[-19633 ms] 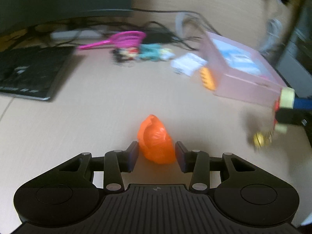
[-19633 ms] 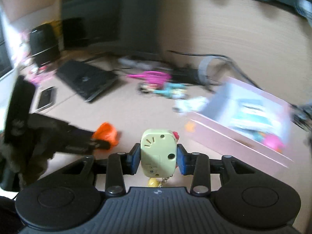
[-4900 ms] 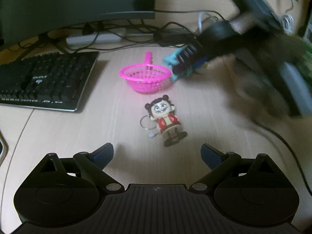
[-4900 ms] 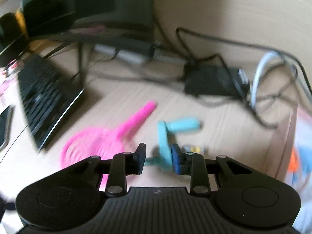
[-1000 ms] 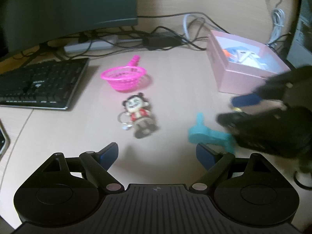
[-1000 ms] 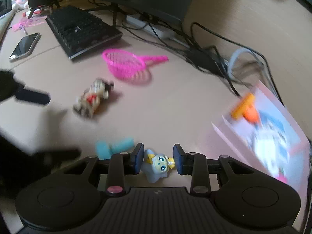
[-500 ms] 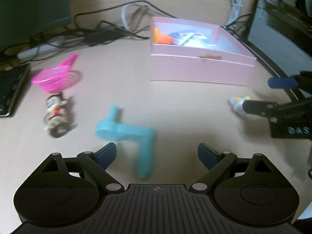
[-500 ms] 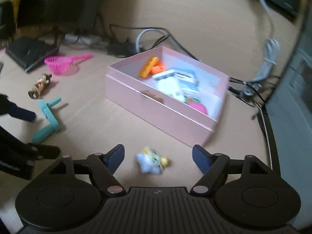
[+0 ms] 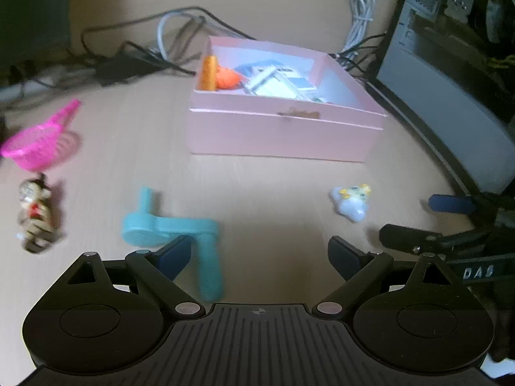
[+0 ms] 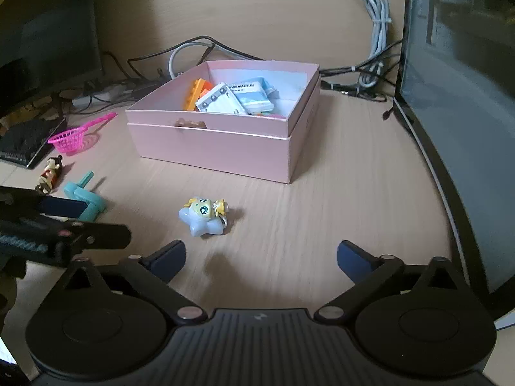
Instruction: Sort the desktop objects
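A pink box with several sorted items stands on the desk. A pale blue star figure lies in front of it. A teal L-shaped toy lies close in front of my left gripper, which is open and empty. My right gripper is open and empty, just behind the star figure. A small doll keychain and a pink toy net lie to the left.
A computer case stands along the right edge. Cables and a power brick lie behind the box. A keyboard corner and a monitor are at far left.
Both views have drawn a little nearer to the desk. My right gripper, open, has backed off from the star figure it set down a second ago. The left stays open.
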